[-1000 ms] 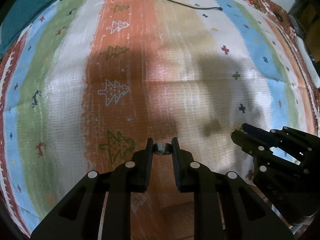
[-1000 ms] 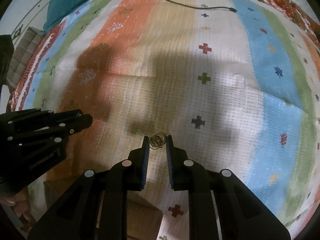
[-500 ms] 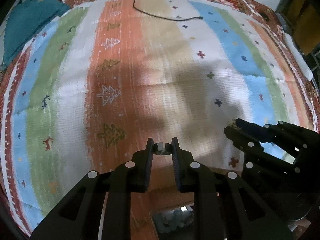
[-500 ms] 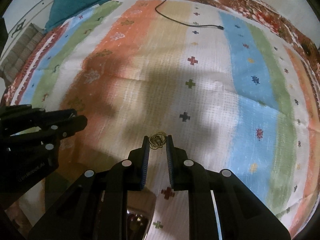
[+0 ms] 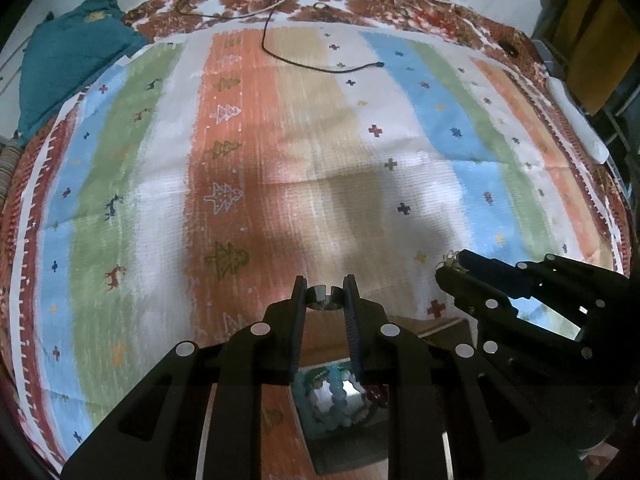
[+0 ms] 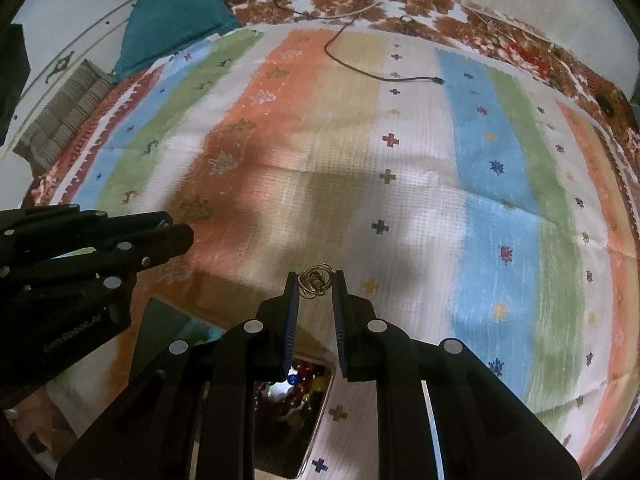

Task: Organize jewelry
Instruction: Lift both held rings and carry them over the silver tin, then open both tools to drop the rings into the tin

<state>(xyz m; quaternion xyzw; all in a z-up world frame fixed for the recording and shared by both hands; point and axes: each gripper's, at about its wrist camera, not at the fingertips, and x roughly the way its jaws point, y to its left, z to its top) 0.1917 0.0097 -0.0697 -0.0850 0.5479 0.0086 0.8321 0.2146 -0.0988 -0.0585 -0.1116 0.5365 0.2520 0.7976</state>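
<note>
Gripping a small silver ring-like piece [image 5: 323, 294] at its very fingertips, the left gripper [image 5: 325, 292] is clenched on it, the piece sitting between the two pads above the striped rug [image 5: 248, 168]. The right gripper [image 6: 316, 284] is likewise closed on a coiled gold wire piece [image 6: 316, 280], perhaps an earring, though it is too small to be sure; it is pinched at the tips and pokes out just beyond them. In the left wrist view that gold piece shows at the right gripper's tip, off to the right and near the left gripper. Below both grippers, partly hidden by their bodies, lies a jewelry box [image 6: 316, 420] with red and yellow beads [image 6: 300, 384] in one compartment and pale bluish beads [image 5: 340, 400] in another.
</note>
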